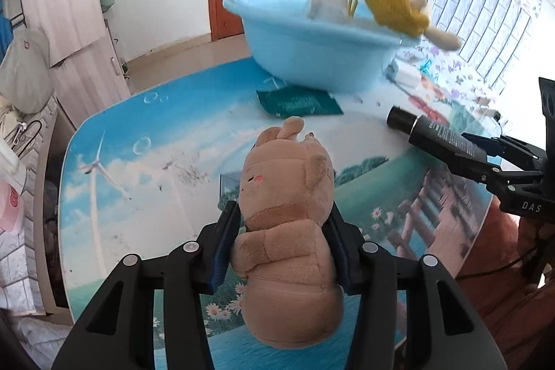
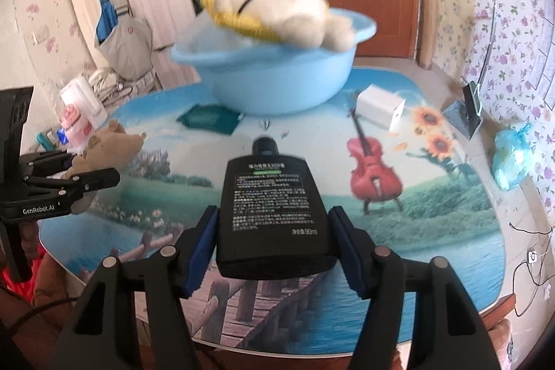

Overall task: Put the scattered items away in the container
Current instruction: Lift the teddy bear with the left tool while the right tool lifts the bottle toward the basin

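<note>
My left gripper (image 1: 281, 217) is shut on a brown plush bear (image 1: 288, 196), held above the picture-printed table (image 1: 156, 162). In the right wrist view, the right gripper (image 2: 274, 214) is shut on a black tube (image 2: 270, 196) with its cap pointing ahead. Each gripper shows in the other's view: the right gripper (image 1: 485, 155) with the tube (image 1: 433, 134), and the left gripper (image 2: 76, 165) with the bear (image 2: 111, 144). A light blue basin (image 1: 312, 58) (image 2: 277, 82) stands at the table's far side. A yellow and white plush (image 1: 392, 2) (image 2: 284, 9) lies across its rim, blurred.
A teal packet (image 1: 298, 101) (image 2: 208, 118) lies on the table just in front of the basin. A white box (image 2: 380, 104) sits to the basin's right. A blue plastic bag (image 2: 511, 158) and a small stand (image 2: 470, 111) are at the table's right edge. A white object (image 1: 327, 0) sticks up inside the basin.
</note>
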`<state>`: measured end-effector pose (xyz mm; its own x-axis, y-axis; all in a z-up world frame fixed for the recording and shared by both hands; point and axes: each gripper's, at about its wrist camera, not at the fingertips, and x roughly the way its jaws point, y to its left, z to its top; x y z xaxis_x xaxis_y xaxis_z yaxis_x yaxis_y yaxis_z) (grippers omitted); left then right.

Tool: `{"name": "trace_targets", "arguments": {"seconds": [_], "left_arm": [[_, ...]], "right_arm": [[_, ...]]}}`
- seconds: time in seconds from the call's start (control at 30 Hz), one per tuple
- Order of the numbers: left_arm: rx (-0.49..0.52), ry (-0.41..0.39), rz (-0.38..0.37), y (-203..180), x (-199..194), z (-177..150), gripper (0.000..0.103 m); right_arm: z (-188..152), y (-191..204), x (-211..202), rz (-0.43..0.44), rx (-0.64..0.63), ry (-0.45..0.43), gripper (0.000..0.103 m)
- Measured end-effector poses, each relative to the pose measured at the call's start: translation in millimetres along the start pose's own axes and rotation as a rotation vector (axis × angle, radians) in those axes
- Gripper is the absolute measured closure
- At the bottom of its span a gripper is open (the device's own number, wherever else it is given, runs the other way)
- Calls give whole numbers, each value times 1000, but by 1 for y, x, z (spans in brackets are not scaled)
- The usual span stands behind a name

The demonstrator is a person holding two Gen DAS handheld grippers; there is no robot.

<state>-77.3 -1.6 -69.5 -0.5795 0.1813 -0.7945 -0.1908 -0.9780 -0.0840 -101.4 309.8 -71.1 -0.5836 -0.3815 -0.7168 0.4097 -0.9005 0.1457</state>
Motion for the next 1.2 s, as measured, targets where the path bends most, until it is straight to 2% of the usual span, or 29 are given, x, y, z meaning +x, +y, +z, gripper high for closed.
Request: {"name": "trace_targets", "arguments": {"seconds": [0.3, 0.5, 0.77, 0.93, 1.07, 1.13, 1.17, 1.2], "left_arm": [[-26, -57, 11, -3, -24, 17, 56], [-22, -88, 15, -7, -36, 26, 56], [-39, -110, 26, -5, -43, 32, 56], [-41, -89, 35, -4, -38, 28, 56], [-40, -74, 30, -5, -35, 26, 56], [-32, -78, 34, -7, -36, 25, 56], [-30, -79, 34, -7, -36, 25, 56], [-31, -79, 33, -6, -37, 24, 56]], "right_arm": [[22, -6, -38, -16, 35, -113, 42], [35, -2, -50, -8, 28, -153, 46], [36, 0, -45, 15, 16, -137, 48], [34, 14, -46, 43, -87, -107, 49], [33, 16, -45, 60, -106, -98, 49], [31, 17, -44, 82, -112, -85, 52], [31, 18, -42, 92, -114, -71, 60], [29, 18, -38, 94, -118, -52, 73]]}}
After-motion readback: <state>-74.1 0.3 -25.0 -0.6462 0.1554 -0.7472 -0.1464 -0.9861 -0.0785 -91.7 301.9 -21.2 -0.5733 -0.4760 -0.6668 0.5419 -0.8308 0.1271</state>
